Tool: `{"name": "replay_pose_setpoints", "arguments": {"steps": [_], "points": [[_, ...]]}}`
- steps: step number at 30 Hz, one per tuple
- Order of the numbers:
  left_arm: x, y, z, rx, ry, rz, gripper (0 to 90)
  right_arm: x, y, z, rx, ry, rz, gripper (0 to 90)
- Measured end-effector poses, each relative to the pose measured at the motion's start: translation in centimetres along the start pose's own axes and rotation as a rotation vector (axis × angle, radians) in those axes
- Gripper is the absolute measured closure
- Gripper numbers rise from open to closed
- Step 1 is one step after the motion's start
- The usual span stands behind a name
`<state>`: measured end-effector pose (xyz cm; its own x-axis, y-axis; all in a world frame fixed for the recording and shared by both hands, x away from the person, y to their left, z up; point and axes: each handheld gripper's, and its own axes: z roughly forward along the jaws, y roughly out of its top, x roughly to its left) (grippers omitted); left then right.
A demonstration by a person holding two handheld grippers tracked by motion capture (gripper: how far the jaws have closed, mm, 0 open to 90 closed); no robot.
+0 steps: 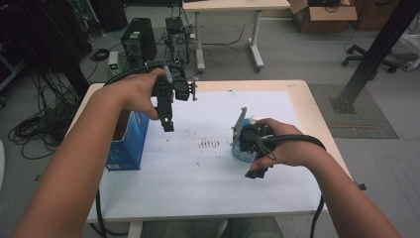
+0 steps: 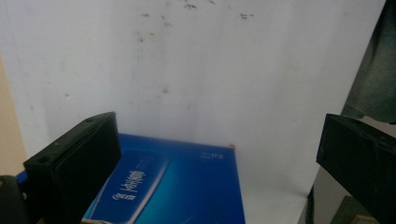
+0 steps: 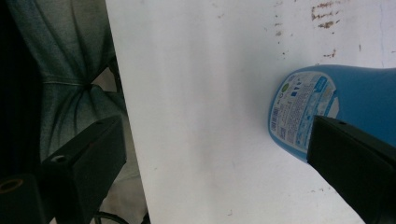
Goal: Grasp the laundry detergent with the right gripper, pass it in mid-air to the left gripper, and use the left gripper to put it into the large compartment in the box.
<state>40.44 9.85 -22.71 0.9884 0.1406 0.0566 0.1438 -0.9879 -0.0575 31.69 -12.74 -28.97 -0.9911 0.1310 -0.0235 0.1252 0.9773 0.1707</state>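
- Table (image 1: 297,106) under a white sheet (image 1: 213,163), stained with small brown marks near its middle; I am working over it with a set of tongs in each hand.
- My left gripper (image 1: 167,116) is hanging above the sheet's far-left part, tipped downward, just beside the blue carton (image 1: 128,144).
- In the left gripper view its jaws are standing spread wide, nothing between them but white sheet and the carton's blue face (image 2: 182,186) below, printed with pale lettering I cannot read.
- The carton is standing upright at the table's left edge, top flaps open, brown inside showing in the high view.
- My right gripper (image 1: 257,171) is sitting low over the sheet's right half, my hand (image 1: 289,148) wrapped around it, its cable looping off past my wrist.
- The blue bottle (image 1: 242,148) is lying on its side on the sheet right at that gripper, mostly hidden under my hand in the high view.
- In the right gripper view the jaws are spread apart; the bottle's base end (image 3: 327,107), with its printed back label, is lying just by one jaw. I cannot tell whether jaw and bottle are touching.
- That view is also taking in the table's near edge and my jeans (image 3: 70,70) beyond it.
- Floor behind the table is carrying computer towers (image 1: 139,42) and tangled cables.
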Motion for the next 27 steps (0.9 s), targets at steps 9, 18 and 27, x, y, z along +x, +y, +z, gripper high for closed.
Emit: {"name": "replay_pose_setpoints", "arguments": {"steps": [9,18,27], "points": [[-2.2,-0.6,0.0,-0.010,-0.002,0.015,0.2,0.4,-0.4,0.2,-0.004,0.003,0.004,5.2],[-5.0,-0.9,0.2,-0.006,-0.003,0.055,0.2,0.6,-1.4,0.4,-0.012,-0.012,0.023,5.3],[-6.6,-0.9,0.3,-0.013,0.002,0.079,0.2,0.5,-3.3,0.3,-0.061,-0.033,0.049,5.4]]}}
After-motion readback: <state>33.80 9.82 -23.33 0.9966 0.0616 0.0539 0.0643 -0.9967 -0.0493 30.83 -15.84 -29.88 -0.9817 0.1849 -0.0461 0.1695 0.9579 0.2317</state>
